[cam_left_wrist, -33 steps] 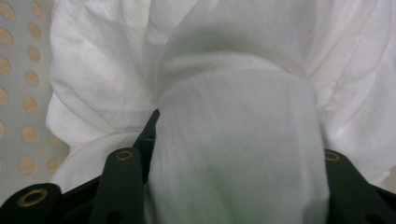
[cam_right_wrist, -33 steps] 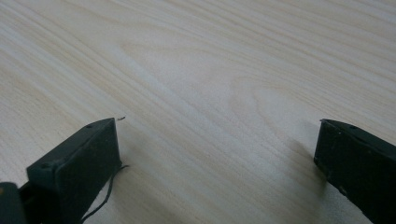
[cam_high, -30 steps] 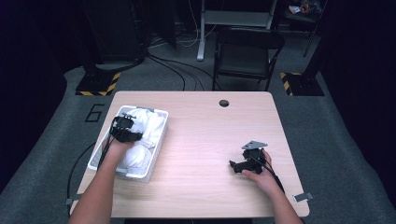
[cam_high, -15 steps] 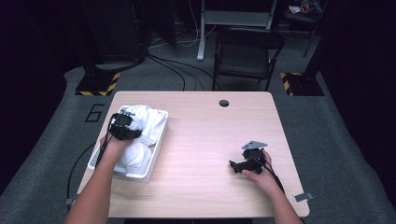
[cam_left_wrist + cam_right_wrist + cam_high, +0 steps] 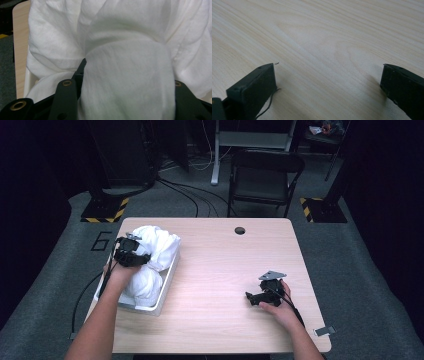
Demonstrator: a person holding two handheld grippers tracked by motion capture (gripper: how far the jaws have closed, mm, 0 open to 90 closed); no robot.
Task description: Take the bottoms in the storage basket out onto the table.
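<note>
Since the earlier high view, the left gripper (image 5: pixel 131 254) had risen over the tray (image 5: pixel 167 277), drawing a bunch of the white cloth (image 5: pixel 157 246) up with it, so the cloth stood taller above the tray's far end; the right gripper (image 5: pixel 255 298) had kept its place.

From the high view, the left forearm reached forward along the left edge of the bench (image 5: pixel 220 265), the hand wrapped around its gripper over the tray. The white tray sat along the bench's left edge, and the cloth filled it, with one mound lower at the near end and the lifted bunch at the far end. The right hand (image 5: pixel 278 306) rested on the bench near the right edge, toward the near right corner, its gripper pointing left. I counted one tray, one heap of cloth, two grippers and one dark round hole (image 5: pixel 240 230) near the far edge.

From the left gripper view, the black fingers (image 5: pixel 66 96) were clamped on a thick fold of white cloth (image 5: pixel 130 82) that bulged up between them, with more cloth hanging beyond.

From the right gripper view, the two fingers (image 5: pixel 259 85) stood wide apart with nothing between them, just above the bare wood of the bench (image 5: pixel 324 45).
</note>
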